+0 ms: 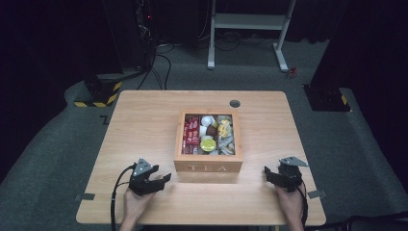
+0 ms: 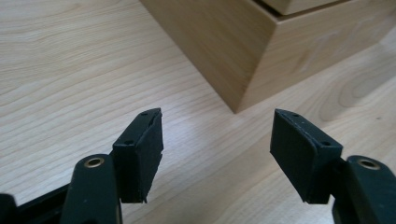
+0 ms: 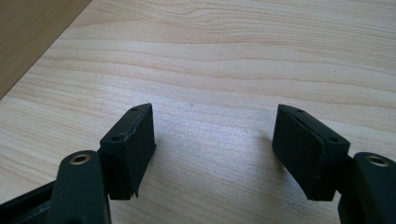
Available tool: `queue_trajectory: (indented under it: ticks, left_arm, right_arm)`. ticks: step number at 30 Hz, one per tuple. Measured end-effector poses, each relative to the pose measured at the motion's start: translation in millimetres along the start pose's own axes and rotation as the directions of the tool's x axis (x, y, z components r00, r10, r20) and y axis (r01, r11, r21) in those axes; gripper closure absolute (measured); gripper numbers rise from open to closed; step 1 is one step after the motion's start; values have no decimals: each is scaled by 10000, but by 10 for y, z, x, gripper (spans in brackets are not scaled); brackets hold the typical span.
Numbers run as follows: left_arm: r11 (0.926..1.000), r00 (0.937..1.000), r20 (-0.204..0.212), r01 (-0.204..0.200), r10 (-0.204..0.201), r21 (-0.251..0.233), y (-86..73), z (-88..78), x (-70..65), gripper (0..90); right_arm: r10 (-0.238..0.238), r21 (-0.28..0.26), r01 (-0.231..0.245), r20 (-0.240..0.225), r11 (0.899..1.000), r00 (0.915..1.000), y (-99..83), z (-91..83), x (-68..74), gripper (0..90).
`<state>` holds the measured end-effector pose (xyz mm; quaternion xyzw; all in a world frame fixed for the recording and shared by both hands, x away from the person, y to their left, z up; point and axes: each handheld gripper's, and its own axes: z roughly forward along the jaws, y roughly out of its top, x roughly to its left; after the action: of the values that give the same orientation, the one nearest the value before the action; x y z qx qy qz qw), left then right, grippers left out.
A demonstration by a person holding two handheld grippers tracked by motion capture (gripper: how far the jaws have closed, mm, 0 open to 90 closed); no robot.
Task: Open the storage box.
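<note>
Two grippers rest low on the table (image 1: 144,110), one at each near corner of the wooden tea box (image 1: 208,166), and both have their jaws spread with nothing between the pads. The left gripper (image 1: 163,178) sits just off the box's near left corner, its tips angled toward that corner; in the left gripper view (image 2: 217,140) the corner edge stands close ahead of the gap. The right gripper (image 1: 267,173) lies a little off the box's near right corner, and in the right gripper view (image 3: 215,140) bare tabletop fills the gap, with a sliver of the box's side at the upper left. The box stands at the middle of the table, its top showing compartments packed with red sachets (image 1: 191,132), small pods (image 1: 208,144) and pale wrapped packets (image 1: 226,139). It looks rigid and fairly weighty (solid wood walls, full load), with smooth faces that could slip under rubber pads. The side walls, one gripper on each, seem the safest hold; a single-sided lift would likely tip it and spill the contents.
</note>
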<state>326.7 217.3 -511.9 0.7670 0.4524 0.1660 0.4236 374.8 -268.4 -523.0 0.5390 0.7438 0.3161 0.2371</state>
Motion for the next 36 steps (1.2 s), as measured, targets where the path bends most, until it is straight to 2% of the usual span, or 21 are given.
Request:
queue_trajectory:
  ticks: [2, 5, 8, 9, 12, 16, 20, 21, 25, 32, 36]
  left_arm:
    - [10000, 9998, 180, -5, 6, -28, -2, 3, -28, 368]
    - [9998, 9996, 238, -173, 173, -33, 0, 6, -65, 379]
    - [9985, 9975, 449, -536, 538, -64, 13, 16, -133, 403]
    - [9985, 9975, 449, -536, 538, -64, 13, 16, -133, 412]
    - [9957, 9939, 608, -925, 925, -30, 32, 51, -204, 442]
    - [9932, 9902, 776, -1166, 1161, 26, 48, 98, -270, 460]
    - [9924, 9872, 1030, -1227, 1220, -2, 65, 132, -321, 468]
    - [9898, 9833, 1145, -1428, 1417, 15, 78, 152, -345, 470]
    - [9876, 9792, 1308, -1570, 1549, 52, 99, 220, -413, 487]
    - [9820, 9737, 1299, -1888, 1871, 6, 190, 305, -492, 545]
    - [9814, 9746, 1191, -1919, 1896, 84, 225, 371, -524, 587]
  right_arm:
    - [-3, -2, 3, 1, 10000, 10000, 0, 0, 0, 298]
    - [-2, -2, 2, 0, 10000, 10000, 0, 0, 0, 298]
    - [-1, -1, 1, -1, 10000, 10000, 0, 0, 0, 298]
    - [-1, -1, 1, -1, 10000, 10000, 0, 0, 0, 298]
    - [-14, -10, 14, -7, 10000, 10000, 0, 1, -1, 298]
    - [-5, -3, 5, -1, 10000, 10000, 0, 0, -1, 298]
    - [0, -3, 0, -1, 10000, 10000, 0, 0, 0, 298]
    - [-10, -6, 10, 7, 10000, 10000, 0, 1, -1, 298]
    - [6, 10, -6, 4, 10000, 10000, 0, -1, 0, 298]
    - [-11, -4, 11, 3, 10000, 10000, 0, 1, -1, 296]
    - [-132, -1, 132, -63, 9999, 9999, 1, 2, -2, 284]
